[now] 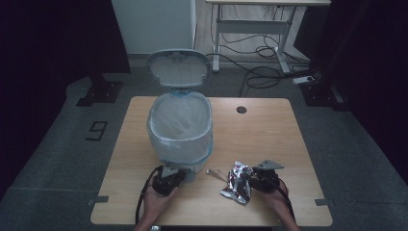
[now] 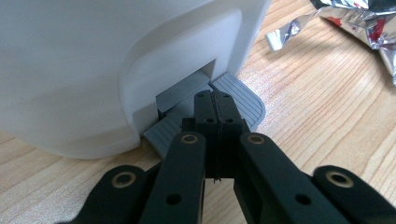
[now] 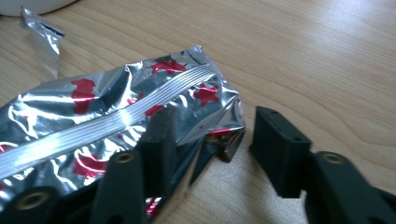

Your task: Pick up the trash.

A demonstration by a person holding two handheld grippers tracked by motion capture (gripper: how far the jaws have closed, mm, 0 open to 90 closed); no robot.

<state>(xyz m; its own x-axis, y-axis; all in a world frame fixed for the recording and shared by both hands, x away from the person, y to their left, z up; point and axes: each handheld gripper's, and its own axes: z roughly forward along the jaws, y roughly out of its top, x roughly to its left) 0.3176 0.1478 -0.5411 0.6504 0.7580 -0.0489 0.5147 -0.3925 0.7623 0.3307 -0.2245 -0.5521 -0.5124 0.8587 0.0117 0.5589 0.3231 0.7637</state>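
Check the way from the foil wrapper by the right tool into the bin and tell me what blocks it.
Nothing visible blocks it. The bin's lid stands open and the lined mouth is uncovered. The foil wrapper lies on bare table right of the bin, an edge between the right tool's open jaws. The shut left tool rests on the pedal.

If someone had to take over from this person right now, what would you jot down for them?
Left hand-held gripper: shut, its tip resting on the grey pedal at the foot of the white bin. The lid stands open; a liner is in the bin.
Right hand-held gripper: open around one end of the foil wrapper, one jaw over the foil, the other on the table beside it; not gripped yet.
The wrapper lies on the table, right of the bin; a small torn foil strip lies between them.
Done: bin opened.
Left: probably grip the wrapper and drop it and the strip in the bin.
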